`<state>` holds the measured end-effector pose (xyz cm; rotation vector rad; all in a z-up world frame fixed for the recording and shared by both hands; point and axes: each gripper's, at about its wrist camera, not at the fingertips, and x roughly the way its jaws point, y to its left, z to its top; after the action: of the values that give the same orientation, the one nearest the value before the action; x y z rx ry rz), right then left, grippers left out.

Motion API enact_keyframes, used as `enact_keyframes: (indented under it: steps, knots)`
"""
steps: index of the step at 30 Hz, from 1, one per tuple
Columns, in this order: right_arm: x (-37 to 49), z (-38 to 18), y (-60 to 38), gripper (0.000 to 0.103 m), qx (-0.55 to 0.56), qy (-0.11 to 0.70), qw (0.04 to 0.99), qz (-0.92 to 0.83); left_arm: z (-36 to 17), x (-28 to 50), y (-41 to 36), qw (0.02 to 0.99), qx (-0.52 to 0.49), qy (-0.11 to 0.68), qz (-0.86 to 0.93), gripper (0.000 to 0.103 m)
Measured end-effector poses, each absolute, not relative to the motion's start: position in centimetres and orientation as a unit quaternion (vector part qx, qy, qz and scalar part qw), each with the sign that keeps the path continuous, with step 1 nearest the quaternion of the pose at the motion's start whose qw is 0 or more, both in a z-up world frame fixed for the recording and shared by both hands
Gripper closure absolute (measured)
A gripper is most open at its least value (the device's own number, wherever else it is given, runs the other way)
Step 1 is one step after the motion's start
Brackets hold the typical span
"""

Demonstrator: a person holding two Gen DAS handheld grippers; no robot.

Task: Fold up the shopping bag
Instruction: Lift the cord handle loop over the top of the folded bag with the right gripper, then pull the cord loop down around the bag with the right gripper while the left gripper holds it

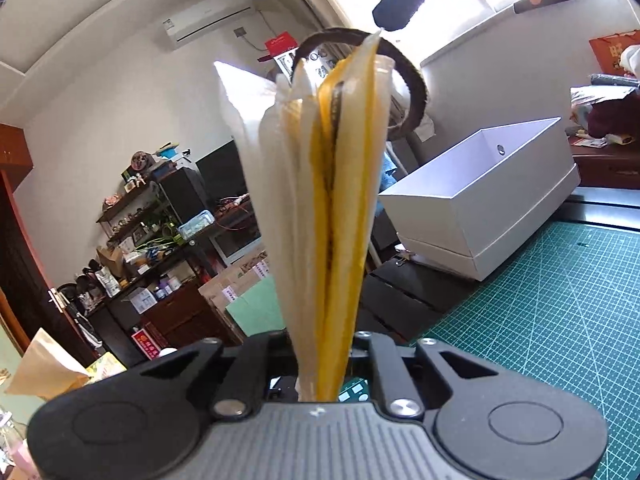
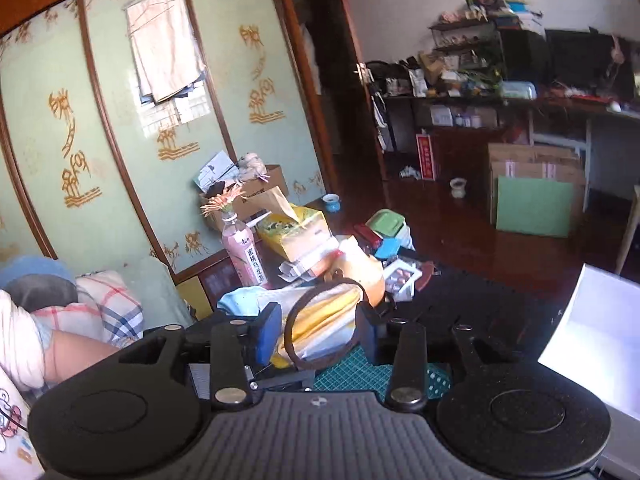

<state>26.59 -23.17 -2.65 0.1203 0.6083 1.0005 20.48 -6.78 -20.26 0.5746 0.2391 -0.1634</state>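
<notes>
Green gridded surface (image 1: 568,320) lies below; we note the left tool (image 1: 325,364) pinching the folded shopping bag (image 1: 332,200) upright, the right tool (image 2: 318,334) spread around its brown handle (image 2: 298,312)

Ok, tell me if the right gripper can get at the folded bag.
Probably yes: the right gripper is open and the handle end of the bag already sits between its blue pads, nothing blocking.

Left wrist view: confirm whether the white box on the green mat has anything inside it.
No: the white box on the green mat shows only bare white inner walls, with nothing visible inside.
</notes>
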Motion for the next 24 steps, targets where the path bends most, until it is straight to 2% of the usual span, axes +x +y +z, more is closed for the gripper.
enact_keyframes:
  steps: [2,7,13,14,16,17,19,24]
  knots:
    - [26.5,-2.6,-23.5,0.053,0.063,0.281,0.838,0.463,-20.5,20.5,-6.9,0.948,0.286,0.115,-0.077,0.092]
    - [26.1,-3.2,-24.0,0.053,0.126,0.294,0.832,0.454,-21.2,20.6,-7.6,0.944,0.309,0.103,-0.051,0.092]
    - [25.2,-4.3,-20.9,0.053,0.054,0.300,0.858,0.413,-21.5,20.8,-7.6,0.942,0.318,0.104,-0.040,0.092]
    - [25.2,-4.3,-20.7,0.055,0.053,0.303,0.858,0.412,-21.6,20.9,-7.6,0.941,0.319,0.104,-0.039,0.092]
    - [25.6,-4.3,-20.7,0.066,0.064,0.311,0.852,0.418,-21.6,20.9,-7.6,0.941,0.321,0.104,-0.038,0.092]
    - [25.7,-4.3,-20.6,0.081,0.069,0.315,0.848,0.420,-21.7,21.0,-7.5,0.941,0.320,0.107,-0.038,0.092]
    - [26.1,-4.2,-20.6,0.098,0.080,0.322,0.842,0.426,-21.7,21.3,-7.3,0.941,0.317,0.116,-0.037,0.092]
    - [26.9,-4.1,-20.5,0.100,0.106,0.341,0.824,0.439,-21.8,21.7,-7.1,0.940,0.315,0.129,-0.033,0.092]
